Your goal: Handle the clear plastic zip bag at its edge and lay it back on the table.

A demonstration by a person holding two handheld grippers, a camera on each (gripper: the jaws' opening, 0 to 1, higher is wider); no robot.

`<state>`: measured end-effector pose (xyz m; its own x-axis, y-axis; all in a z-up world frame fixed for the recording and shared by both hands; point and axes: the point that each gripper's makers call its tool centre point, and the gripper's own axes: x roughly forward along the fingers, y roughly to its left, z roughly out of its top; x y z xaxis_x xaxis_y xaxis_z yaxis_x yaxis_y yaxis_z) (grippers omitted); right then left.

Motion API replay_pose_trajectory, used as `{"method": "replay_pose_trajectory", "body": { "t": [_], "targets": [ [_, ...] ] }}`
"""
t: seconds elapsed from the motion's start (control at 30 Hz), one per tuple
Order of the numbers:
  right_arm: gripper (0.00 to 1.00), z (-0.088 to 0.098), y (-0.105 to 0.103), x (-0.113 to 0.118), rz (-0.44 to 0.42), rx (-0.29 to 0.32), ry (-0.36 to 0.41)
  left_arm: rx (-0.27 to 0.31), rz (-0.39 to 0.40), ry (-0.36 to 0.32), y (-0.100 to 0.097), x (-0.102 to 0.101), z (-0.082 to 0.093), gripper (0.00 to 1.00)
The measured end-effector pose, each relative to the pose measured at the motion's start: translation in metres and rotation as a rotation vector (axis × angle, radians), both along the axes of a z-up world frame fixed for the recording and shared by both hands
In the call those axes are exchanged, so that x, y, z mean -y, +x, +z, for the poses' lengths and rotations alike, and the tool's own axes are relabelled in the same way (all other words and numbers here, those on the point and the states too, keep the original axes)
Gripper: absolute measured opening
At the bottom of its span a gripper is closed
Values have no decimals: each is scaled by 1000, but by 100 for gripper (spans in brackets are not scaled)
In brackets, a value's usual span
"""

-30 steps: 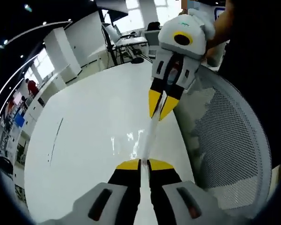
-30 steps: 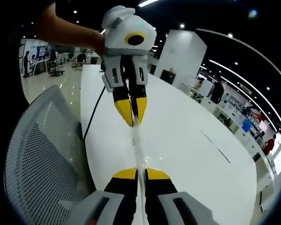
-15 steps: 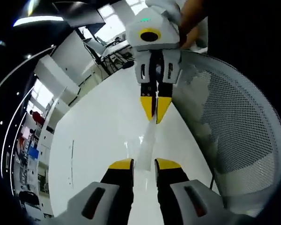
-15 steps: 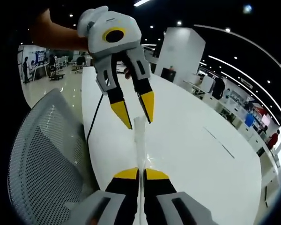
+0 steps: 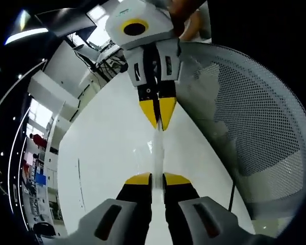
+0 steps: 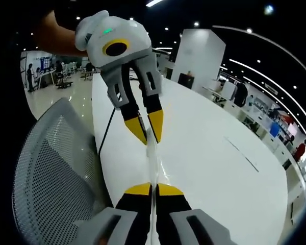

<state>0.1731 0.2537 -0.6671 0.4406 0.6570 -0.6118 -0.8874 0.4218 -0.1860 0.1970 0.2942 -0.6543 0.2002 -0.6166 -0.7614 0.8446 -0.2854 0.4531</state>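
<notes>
The clear plastic zip bag (image 5: 157,150) is stretched edge-on between both grippers above the white table (image 5: 107,153). In the left gripper view, my left gripper (image 5: 157,178) is shut on the bag's near edge, and my right gripper (image 5: 159,120) comes in from above, pinching the far edge with its yellow tips together. The right gripper view has my right gripper (image 6: 153,189) shut on the bag (image 6: 152,158). There the left gripper (image 6: 148,132), held by a hand, has its tips closed down on the other end.
A grey mesh office chair back (image 5: 255,127) stands close beside the table edge, also seen as a chair (image 6: 46,168) on the left. A dark cable (image 6: 106,138) runs along the table (image 6: 209,163). An open office with desks and people lies beyond.
Half a second ago the left gripper's jaws stood apart around the bag; they have now closed on its edge again. The right gripper kept its hold throughout.
</notes>
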Motion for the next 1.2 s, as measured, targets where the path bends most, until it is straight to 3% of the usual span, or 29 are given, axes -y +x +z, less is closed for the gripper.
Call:
{"method": "replay_pose_trajectory", "body": {
  "t": [0.23, 0.37, 0.53, 0.93, 1.0, 1.2],
  "targets": [
    [0, 0, 2, 0, -1, 18, -9, -54, 41, -3, -3, -2, -1, 0],
    [3, 4, 5, 0, 1, 55, -17, -110, 85, -11, -3, -3, 0, 0],
    [4, 14, 5, -6, 24, 91, 5, -135, 109, -17, 1, -3, 0, 0],
    [3, 9, 3, -7, 44, 85, -13, -283, 174, -56, -5, 0, 1, 0],
    [2, 8, 1, -7, 41, 64, -3, -282, 172, -61, -4, 0, 1, 0],
    [0, 6, 2, -7, 28, 39, 9, -177, 97, -63, -4, 1, 3, 0]
  ]
}}
